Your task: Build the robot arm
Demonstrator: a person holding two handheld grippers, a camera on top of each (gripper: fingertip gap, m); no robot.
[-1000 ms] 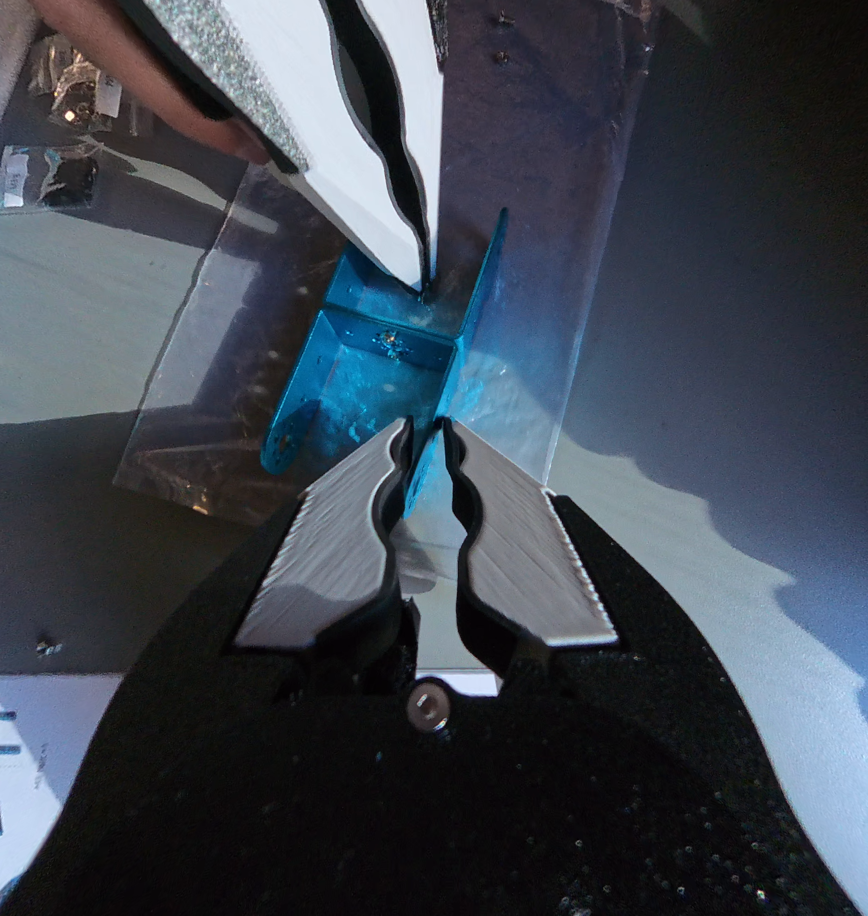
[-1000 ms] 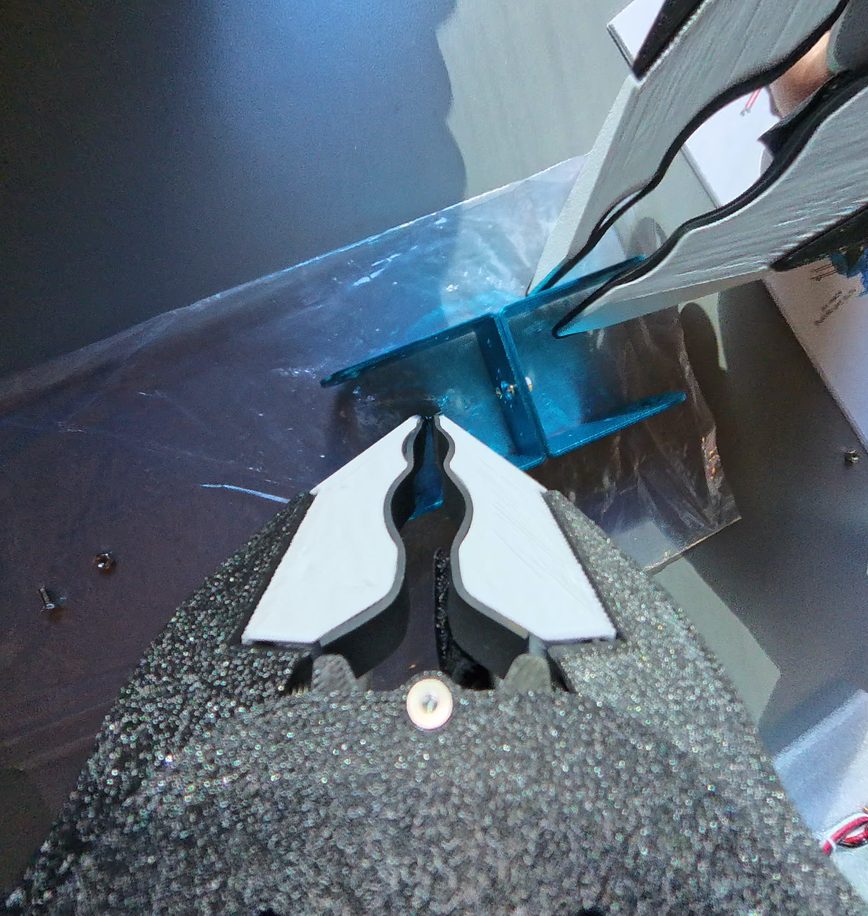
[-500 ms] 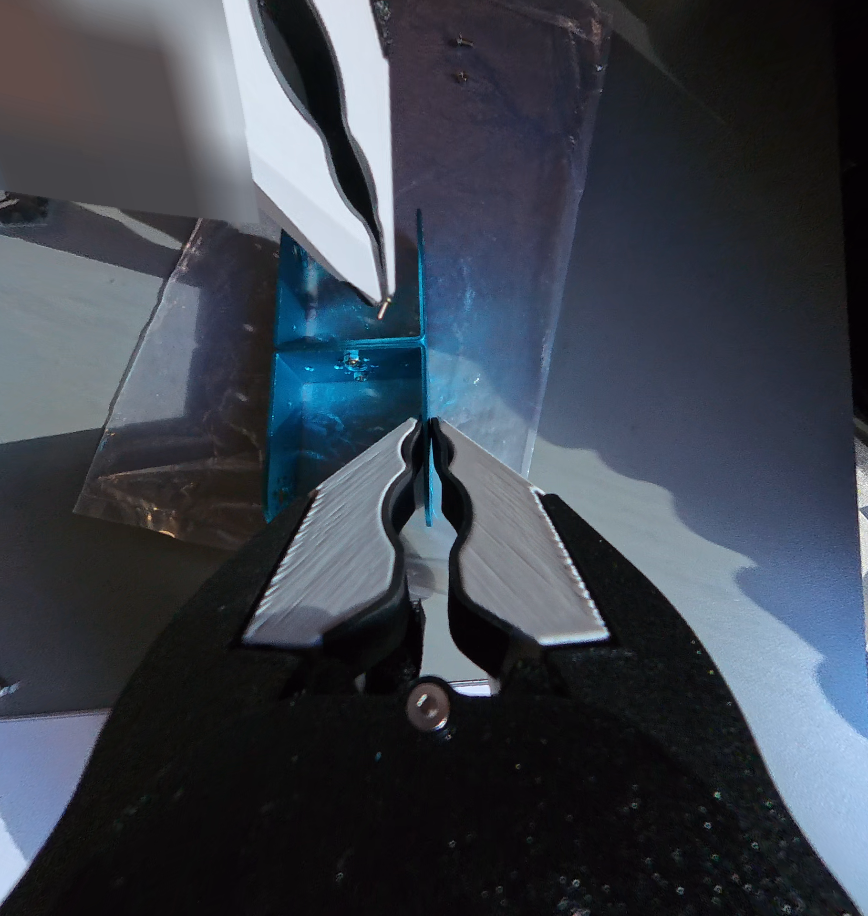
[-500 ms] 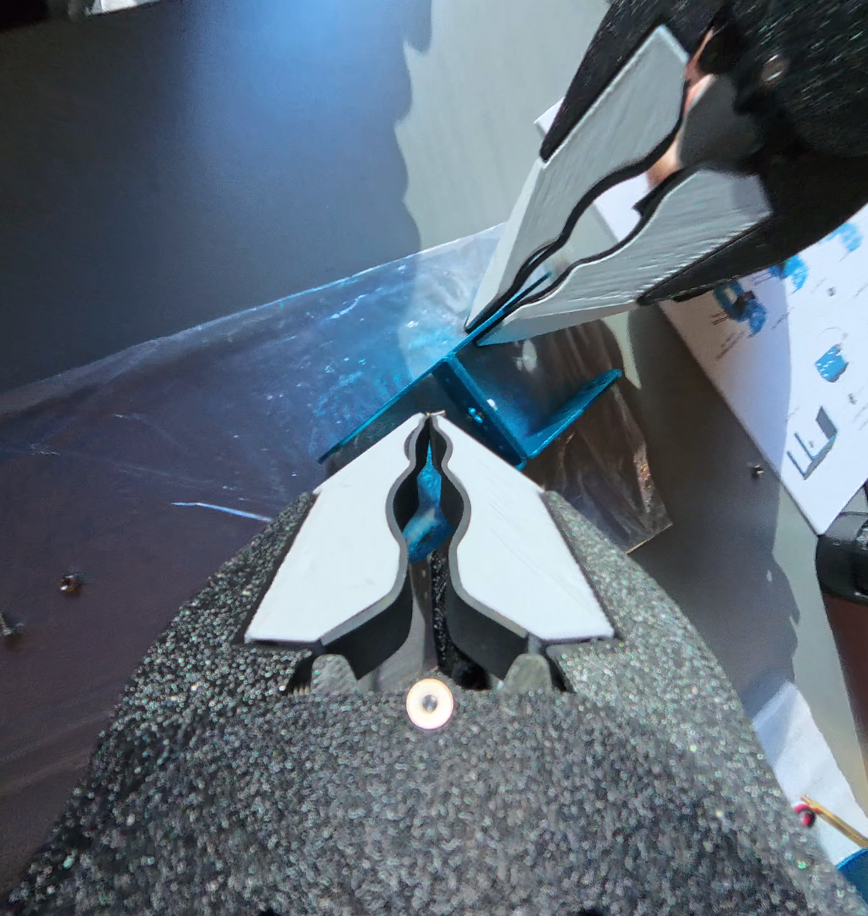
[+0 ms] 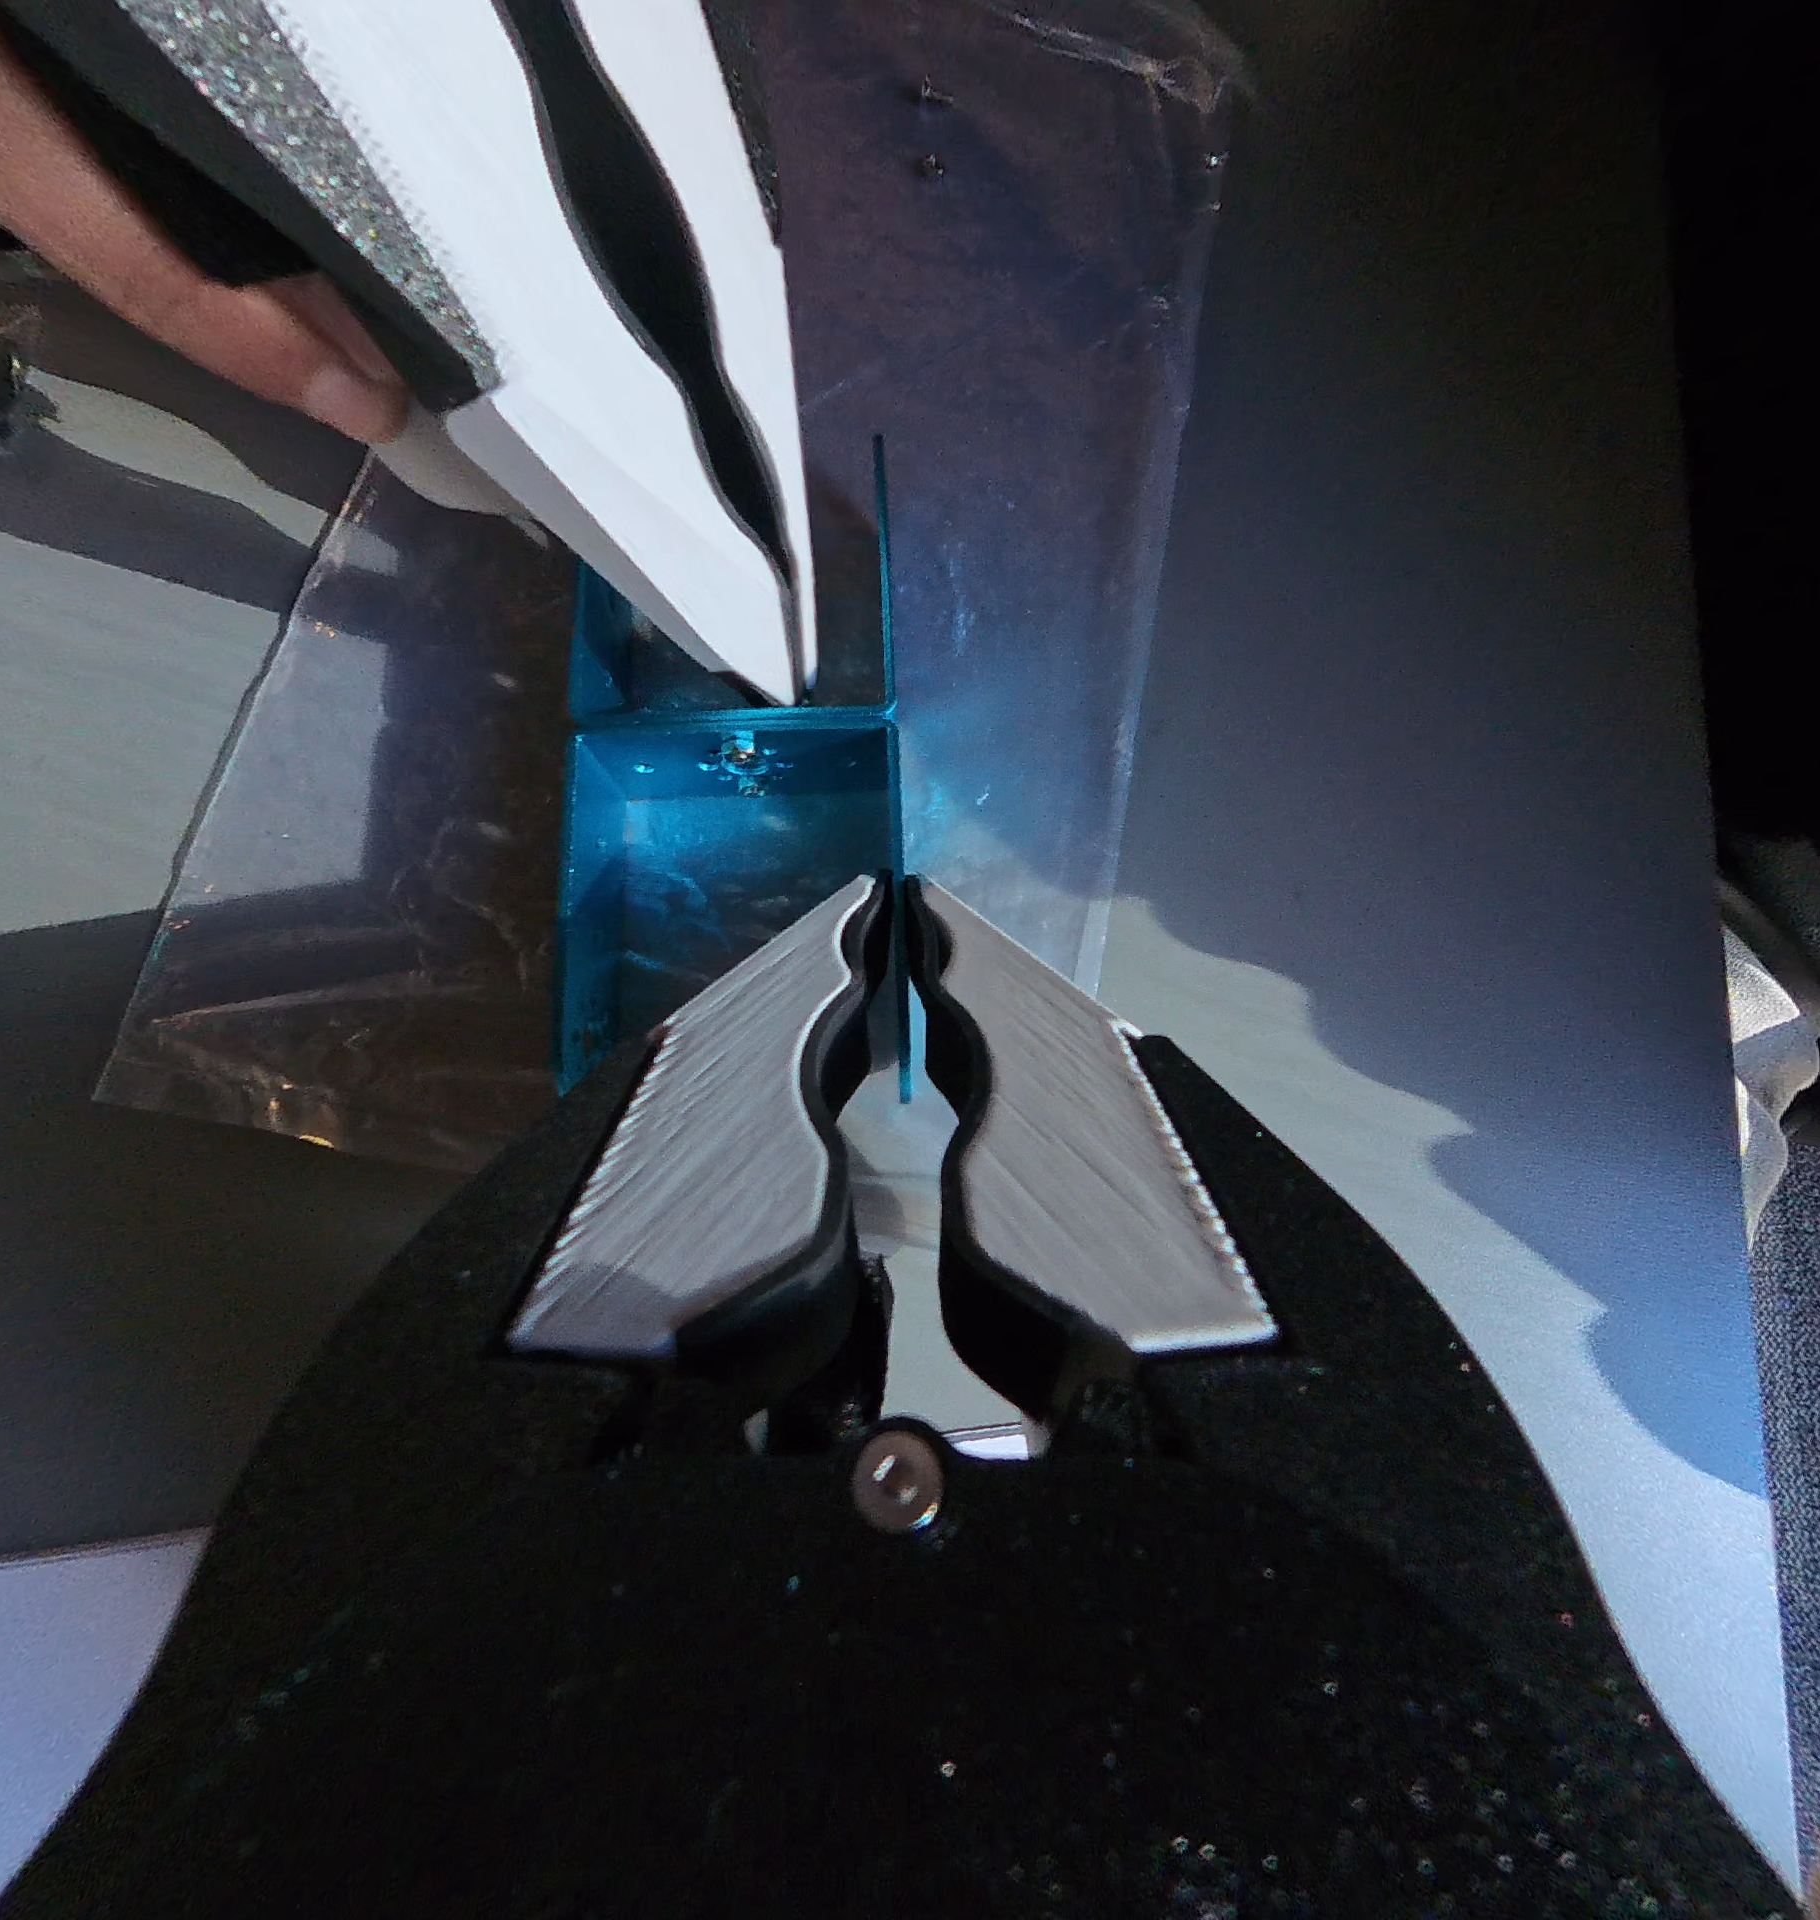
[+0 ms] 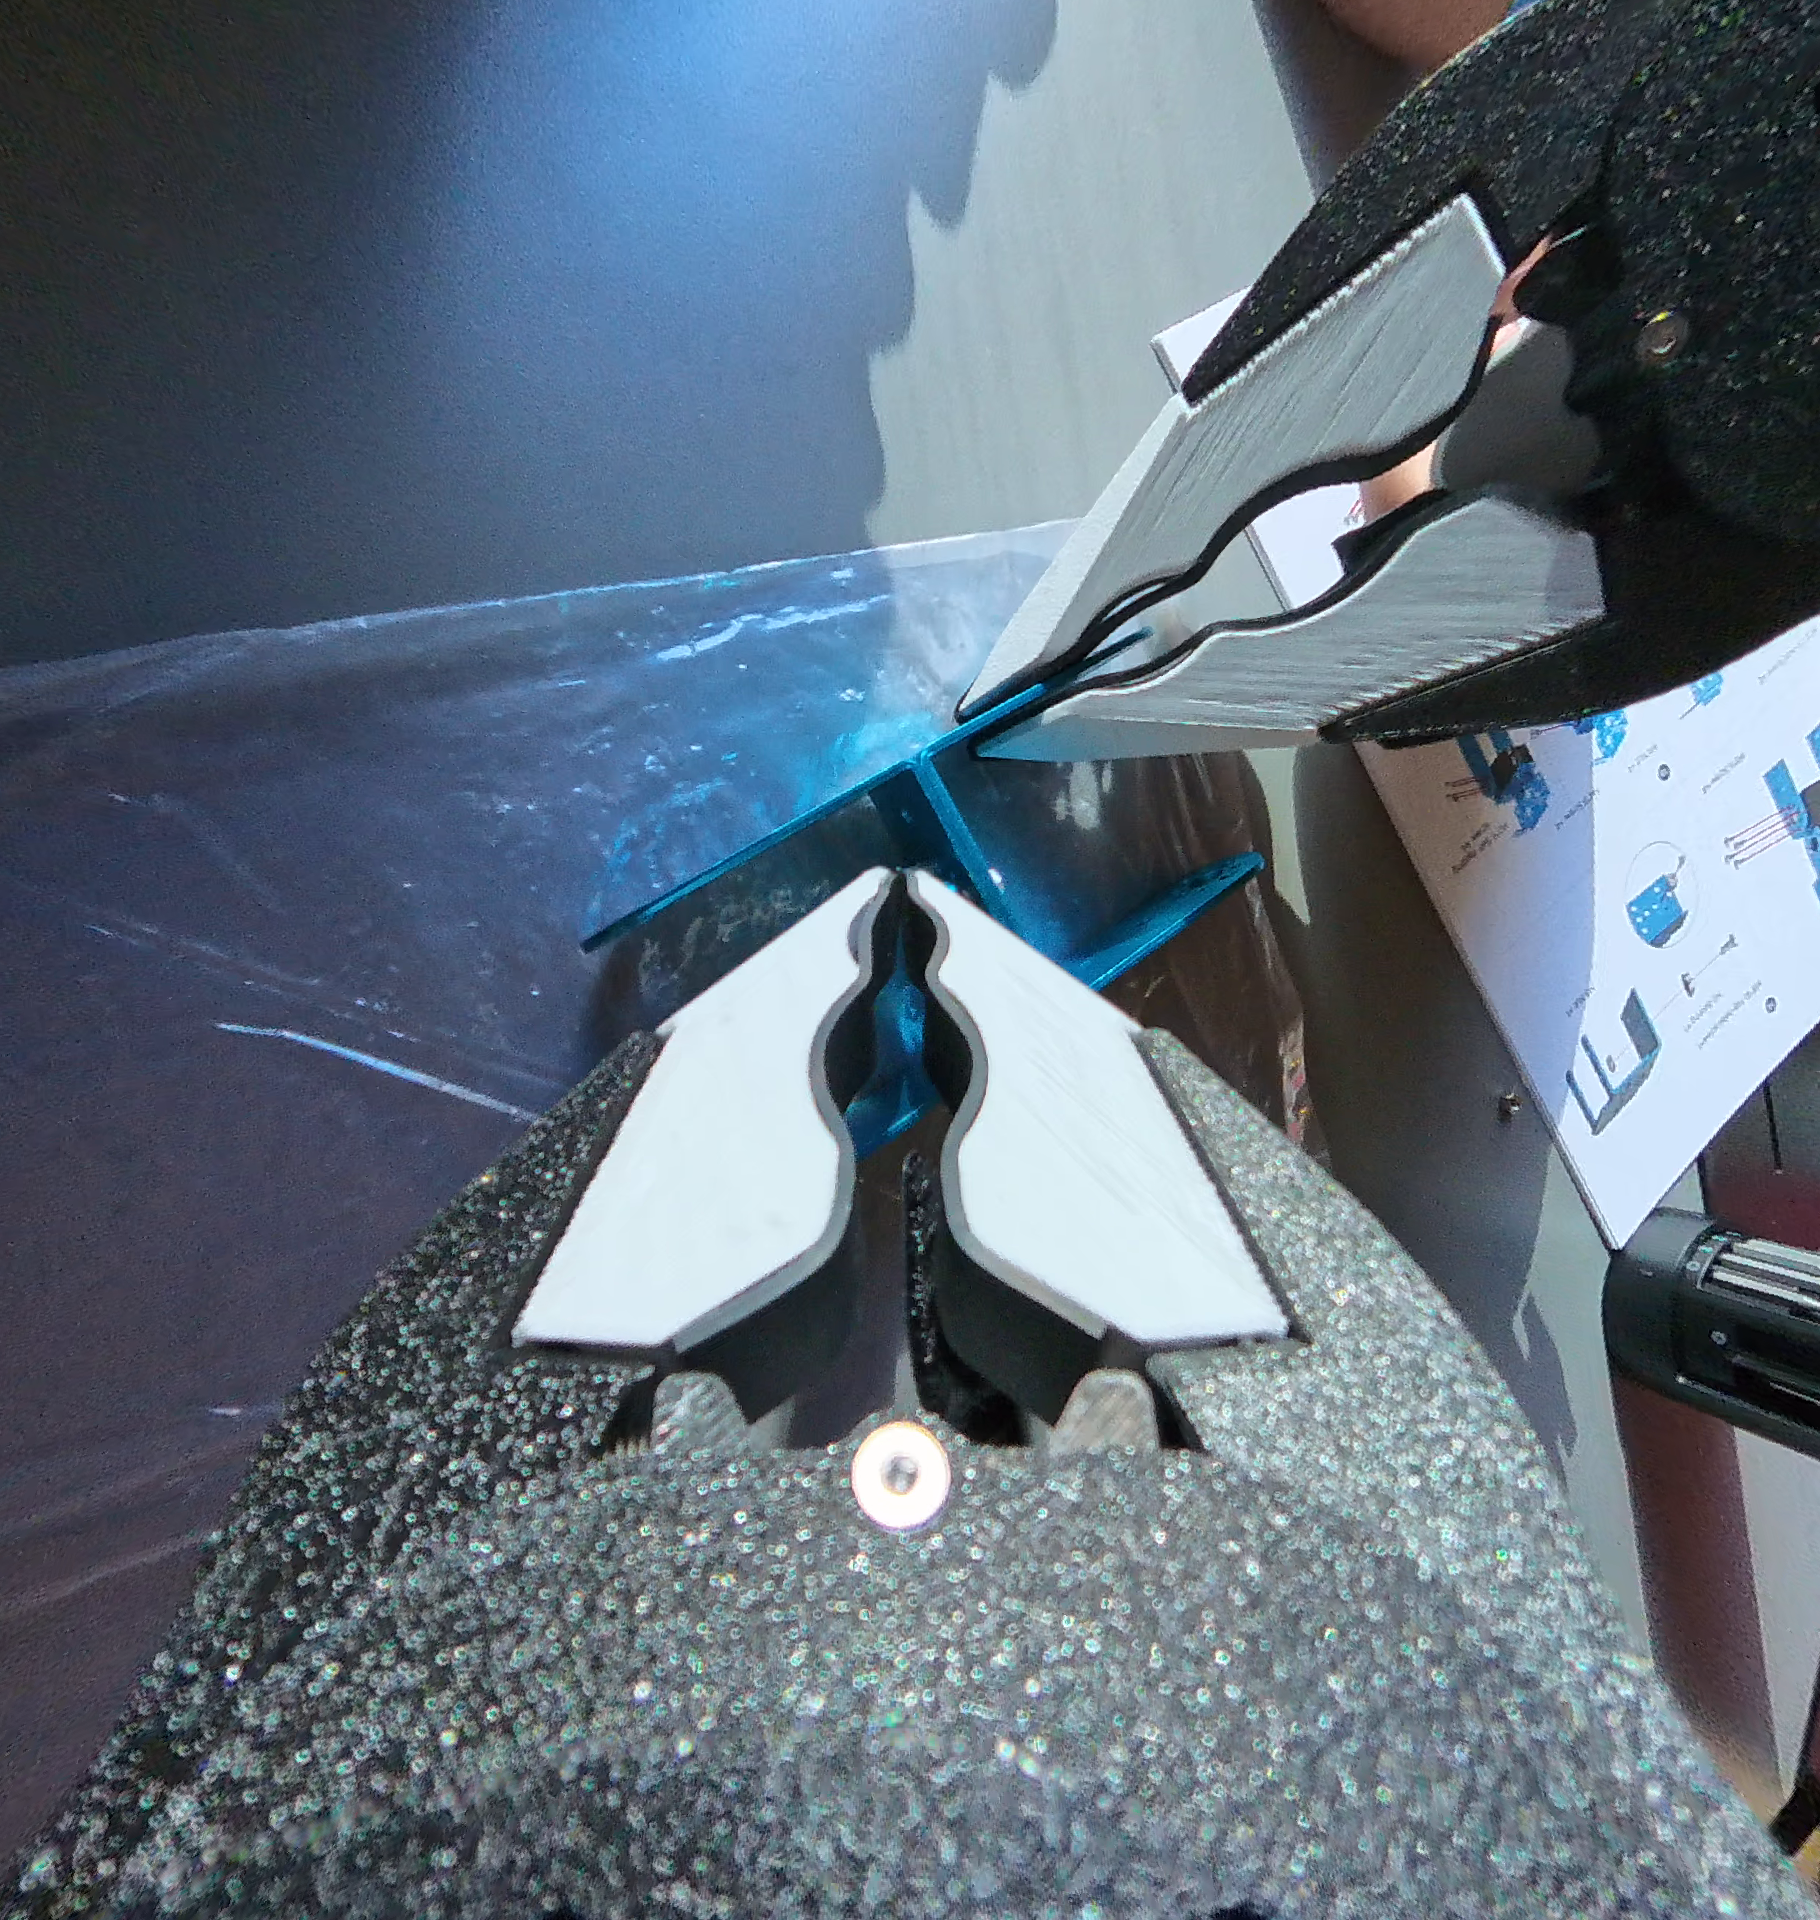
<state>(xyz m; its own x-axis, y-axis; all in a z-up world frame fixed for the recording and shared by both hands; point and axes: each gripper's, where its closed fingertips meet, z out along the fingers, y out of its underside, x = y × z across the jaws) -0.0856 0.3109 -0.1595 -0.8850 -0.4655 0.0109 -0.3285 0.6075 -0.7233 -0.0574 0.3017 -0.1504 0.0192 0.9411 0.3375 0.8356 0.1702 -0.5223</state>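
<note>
Left gripper (image 5: 895, 883) clenches the blue bracket's (image 5: 729, 831) right wall, long axis running near to far; right gripper (image 6: 901, 883) pinches its far flange.

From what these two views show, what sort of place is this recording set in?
Probably a hobby or workshop bench for kit assembly: a blue metal bracket lies on a clear plastic bag, a printed assembly sheet sits beside it, and loose screws lie on the dark tabletop.

bracket (image 5: 740, 831) walls flank channel | right gripper (image 5: 797, 681) fills far end
</note>
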